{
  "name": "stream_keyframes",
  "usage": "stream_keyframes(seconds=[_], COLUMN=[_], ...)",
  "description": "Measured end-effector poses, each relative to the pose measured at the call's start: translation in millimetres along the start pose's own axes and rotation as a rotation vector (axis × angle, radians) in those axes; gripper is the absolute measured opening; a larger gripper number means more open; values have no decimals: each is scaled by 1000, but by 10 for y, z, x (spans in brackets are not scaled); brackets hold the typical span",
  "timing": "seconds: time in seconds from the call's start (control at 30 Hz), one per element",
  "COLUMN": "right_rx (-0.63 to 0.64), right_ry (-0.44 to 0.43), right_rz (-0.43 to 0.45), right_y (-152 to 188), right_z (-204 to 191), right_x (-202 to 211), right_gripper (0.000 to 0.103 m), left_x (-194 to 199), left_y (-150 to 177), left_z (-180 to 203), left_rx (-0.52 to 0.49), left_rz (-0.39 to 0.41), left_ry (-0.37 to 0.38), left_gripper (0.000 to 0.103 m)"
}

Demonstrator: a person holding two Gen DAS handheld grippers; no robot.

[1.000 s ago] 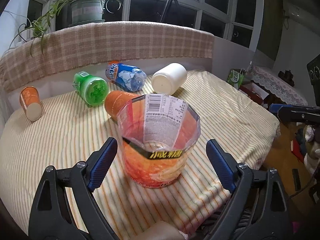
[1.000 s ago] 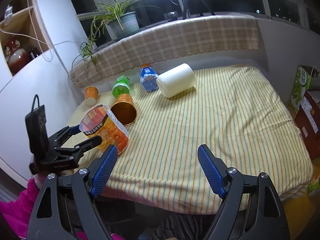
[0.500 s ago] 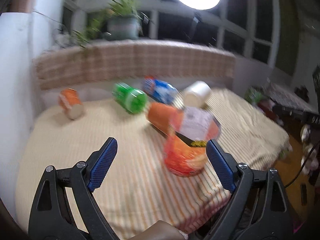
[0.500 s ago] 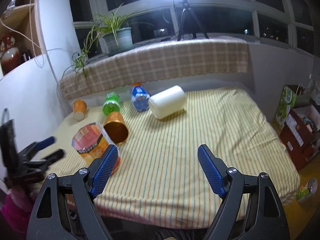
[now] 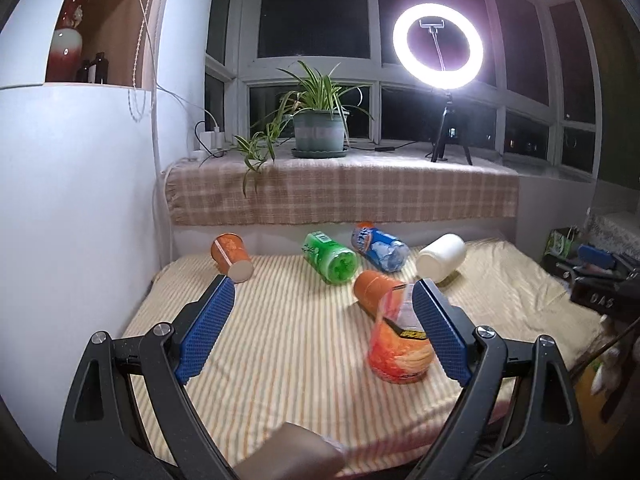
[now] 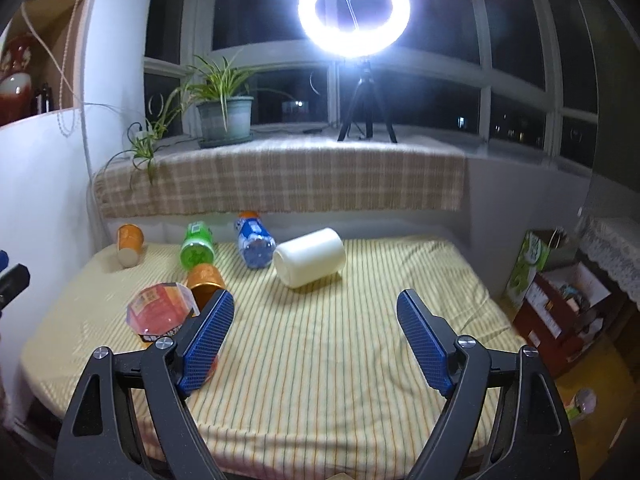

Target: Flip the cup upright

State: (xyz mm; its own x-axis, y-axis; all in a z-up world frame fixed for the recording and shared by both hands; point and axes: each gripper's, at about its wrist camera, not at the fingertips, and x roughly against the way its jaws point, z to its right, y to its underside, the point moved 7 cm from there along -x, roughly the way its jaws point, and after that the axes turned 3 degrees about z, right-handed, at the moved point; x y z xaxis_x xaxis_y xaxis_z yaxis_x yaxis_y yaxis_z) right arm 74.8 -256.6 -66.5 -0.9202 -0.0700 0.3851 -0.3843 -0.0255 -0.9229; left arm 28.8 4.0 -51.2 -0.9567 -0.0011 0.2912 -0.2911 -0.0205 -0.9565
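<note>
Near edge of the striped bed (image 6: pixel 320 360): broad bare cloth in front and out to its right side; drop-off on the right toward boxes on the floor.

Left hand-held gripper (image 5: pixel 320 328): jaws wide apart, nothing between the pads, held above the front edge. Right hand-held gripper (image 6: pixel 316 336): jaws likewise spread, holding and touching nothing.

Cup (image 5: pixel 400 344), orange printed tub, stands upright with mouth up near the front-left part of the bed; partly hidden by one blue pad in both views.

Just behind it an orange cup (image 5: pixel 374 290) lies on its side. Farther back, in a row and all lying down: small orange cup (image 5: pixel 232 254), green bottle (image 5: pixel 330 256), blue bottle (image 5: pixel 380 244), white jar (image 5: pixel 442 256). Beyond them rises the checked ledge (image 5: pixel 340 192).
</note>
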Motion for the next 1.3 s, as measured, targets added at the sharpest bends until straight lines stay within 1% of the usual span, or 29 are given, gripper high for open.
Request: stream_keyframes(seconds=[0.07, 0.1, 0.13, 0.3, 0.47, 0.8, 1.3], right_rx=[0, 0, -2, -5, -7, -25, -57], right_ry=[5, 7, 11, 19, 18, 18, 24], right_rz=[16, 22, 29, 58, 65, 66, 60], right_y=[-19, -26, -34, -80, -87, -96, -98], right_z=[-12, -16, -19, -33, -41, -11, 68], right_x=[40, 55, 76, 152, 168, 153, 87], right_gripper=[84, 84, 84, 86, 87, 87, 87], left_x=[24, 34, 50, 121, 153, 79, 55], left_y=[-7, -10, -12, -73, -114, -141, -161], left_z=[7, 10, 10, -3, -9, -29, -29], left_rx=[9, 10, 11, 13, -8, 5, 5], left_rz=[0, -4, -2, 16, 26, 11, 14], left_ry=[-4, -8, -11, -43, -77, -91, -96], left_gripper=[94, 97, 103, 103, 103, 103, 103])
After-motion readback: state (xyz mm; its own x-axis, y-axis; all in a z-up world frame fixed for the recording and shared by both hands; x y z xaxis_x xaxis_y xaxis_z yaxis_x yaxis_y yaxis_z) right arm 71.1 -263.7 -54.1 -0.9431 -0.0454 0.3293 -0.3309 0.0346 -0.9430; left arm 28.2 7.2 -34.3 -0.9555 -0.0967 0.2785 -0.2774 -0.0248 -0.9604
